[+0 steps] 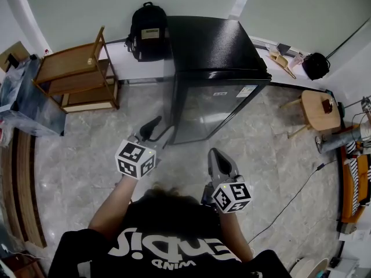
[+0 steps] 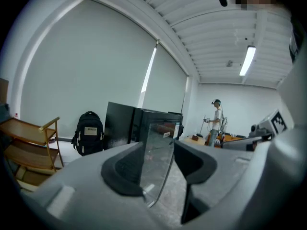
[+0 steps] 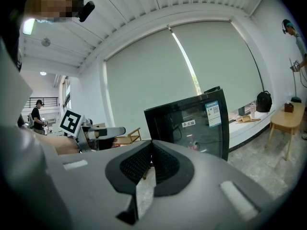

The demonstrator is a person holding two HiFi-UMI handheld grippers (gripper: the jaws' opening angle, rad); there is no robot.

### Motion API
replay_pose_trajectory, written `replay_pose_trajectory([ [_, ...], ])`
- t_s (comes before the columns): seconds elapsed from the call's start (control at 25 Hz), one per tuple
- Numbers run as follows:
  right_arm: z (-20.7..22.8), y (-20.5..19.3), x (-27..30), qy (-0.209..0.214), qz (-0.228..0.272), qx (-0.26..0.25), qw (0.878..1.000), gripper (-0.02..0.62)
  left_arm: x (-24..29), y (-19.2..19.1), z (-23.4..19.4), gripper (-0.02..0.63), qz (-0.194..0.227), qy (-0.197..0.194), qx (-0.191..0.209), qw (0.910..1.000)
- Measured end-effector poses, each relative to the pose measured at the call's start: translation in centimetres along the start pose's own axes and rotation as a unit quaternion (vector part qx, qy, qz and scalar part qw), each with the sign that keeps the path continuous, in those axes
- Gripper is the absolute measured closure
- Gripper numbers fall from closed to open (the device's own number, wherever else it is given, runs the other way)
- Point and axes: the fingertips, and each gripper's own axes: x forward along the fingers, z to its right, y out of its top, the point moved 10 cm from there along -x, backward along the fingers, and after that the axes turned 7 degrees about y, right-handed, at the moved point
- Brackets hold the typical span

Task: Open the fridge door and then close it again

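The left claw [image 2: 158, 146] is standing wide with nothing between its jaws. It is pointing at the left edge of the door [image 1: 217, 110] of the fridge [image 1: 214, 45], close to it, and contact cannot be confirmed. The right claw [image 3: 151, 146] is sitting shut and empty, further back from the fridge. The fridge is standing against the wall, and its door is apparently lying flush.

Hazards:
- The door front is looking smooth and glossy, so a shallow grip on its edge is likely to slip.
- The door, once swinging, is likely to sweep toward the right claw.
- A cable [image 1: 290, 201] is trailing over the floor [image 1: 87, 167] at right, so stepping back there is risking a snag.

Clearance: the backpack [image 1: 149, 30] and wooden shelf [image 1: 75, 74] are bounding the left side, and a small table [image 1: 320, 109] is bounding the right. The floor ahead of the door is lying open.
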Motion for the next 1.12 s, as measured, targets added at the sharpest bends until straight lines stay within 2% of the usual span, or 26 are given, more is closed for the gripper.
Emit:
replay_pose_trajectory([
  [0.64, 1.5, 0.0, 1.4, -0.025, -0.009, 0.006, 1.000, 0.598, 9.3, -0.2, -4.3, 0.407, -0.029, -0.003, 0.026, 0.9992],
  [1.12, 1.8, -0.1, 1.3, -0.037, -0.018, 0.004, 0.999, 0.598, 13.5, 0.0, -5.9, 0.400, -0.046, -0.018, 0.040, 0.9980],
])
